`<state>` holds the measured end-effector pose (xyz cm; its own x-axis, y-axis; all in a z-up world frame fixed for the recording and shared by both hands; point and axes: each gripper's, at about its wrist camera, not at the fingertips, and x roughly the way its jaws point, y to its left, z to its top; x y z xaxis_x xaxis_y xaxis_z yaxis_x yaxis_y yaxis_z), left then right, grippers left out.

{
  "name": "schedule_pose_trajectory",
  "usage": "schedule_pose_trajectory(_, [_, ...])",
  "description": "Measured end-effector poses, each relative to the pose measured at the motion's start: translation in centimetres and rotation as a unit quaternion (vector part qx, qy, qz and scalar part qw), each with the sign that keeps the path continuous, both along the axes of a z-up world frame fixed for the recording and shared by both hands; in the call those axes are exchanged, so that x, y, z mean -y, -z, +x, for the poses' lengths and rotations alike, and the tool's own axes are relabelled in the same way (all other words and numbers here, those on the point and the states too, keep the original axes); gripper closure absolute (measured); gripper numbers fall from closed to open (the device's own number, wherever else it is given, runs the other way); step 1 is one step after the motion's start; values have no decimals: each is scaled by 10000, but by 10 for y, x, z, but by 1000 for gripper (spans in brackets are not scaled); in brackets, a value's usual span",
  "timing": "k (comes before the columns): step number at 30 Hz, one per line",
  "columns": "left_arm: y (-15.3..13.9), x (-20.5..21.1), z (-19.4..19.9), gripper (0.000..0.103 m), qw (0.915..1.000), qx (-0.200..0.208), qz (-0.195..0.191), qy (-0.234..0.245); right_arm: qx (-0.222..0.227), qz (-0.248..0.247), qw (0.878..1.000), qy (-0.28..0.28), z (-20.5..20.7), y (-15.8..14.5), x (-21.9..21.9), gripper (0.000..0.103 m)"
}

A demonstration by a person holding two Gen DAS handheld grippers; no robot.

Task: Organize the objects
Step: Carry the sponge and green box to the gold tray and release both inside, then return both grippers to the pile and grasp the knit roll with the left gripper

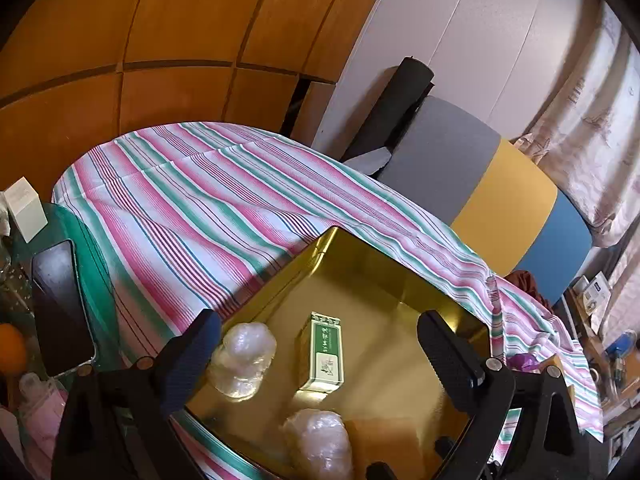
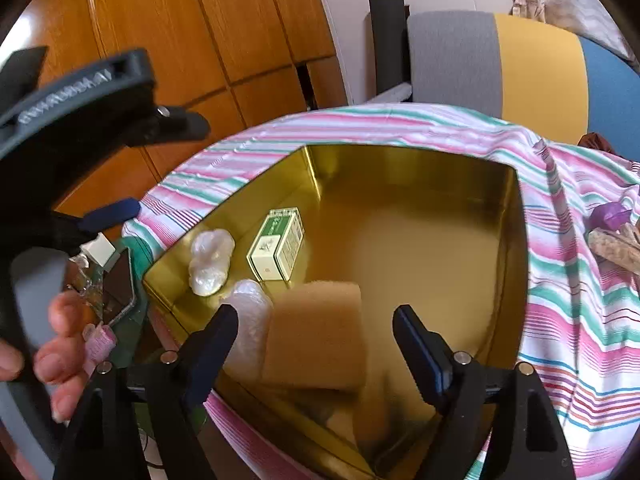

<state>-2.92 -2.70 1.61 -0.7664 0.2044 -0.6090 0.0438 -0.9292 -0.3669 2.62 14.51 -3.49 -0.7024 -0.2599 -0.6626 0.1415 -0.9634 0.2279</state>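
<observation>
A: Where do the things sit?

B: In the gold tin point(image 2: 496, 264), which lies open on the striped cloth point(image 2: 580, 320) that covers the desk. Inside it, toward the left, a green and white box point(image 2: 276, 246) lies on its side. Two clear-wrapped bundles are left of it: one point(image 2: 210, 262) against the left wall, the other point(image 2: 250, 324) nearer, touching a tan sponge point(image 2: 316, 336).

A: And the right claw point(image 2: 316, 352)?

B: Spread wide over the near part of the tin, with the sponge between its fingers. Neither finger touches it. The sponge looks blurred, and I cannot tell whether it rests on the tin floor.

A: The left claw point(image 1: 320, 356)?

B: Also wide, holding nothing, above the tin's left side. From its camera the box point(image 1: 322, 354) lies between its fingers, one bundle point(image 1: 242, 362) by the left finger, the other point(image 1: 320, 442) nearer.

A: Anything else?

B: A dark phone point(image 1: 60, 304) lies left of the cloth, an orange point(image 1: 12, 348) beside it. A grey, yellow and blue chair back point(image 2: 516, 68) stands beyond the desk.
</observation>
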Motion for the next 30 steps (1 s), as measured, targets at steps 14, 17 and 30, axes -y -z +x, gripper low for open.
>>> schedule_pose_trajectory(14, [-2,-37,16,4,9982,-25,-80,601,-611,-6,9925,1059,39,-29,-58,22])
schedule_pose_trajectory(17, [-3,-56,23,2,9952,-105,-164,956,-624,20,9880,1409,52,-28,-84,22])
schedule_pose_trajectory(30, [1,-136,62,0,9692,-157,-390,2428,-432,288,9618,2687,101,-9,-187,22])
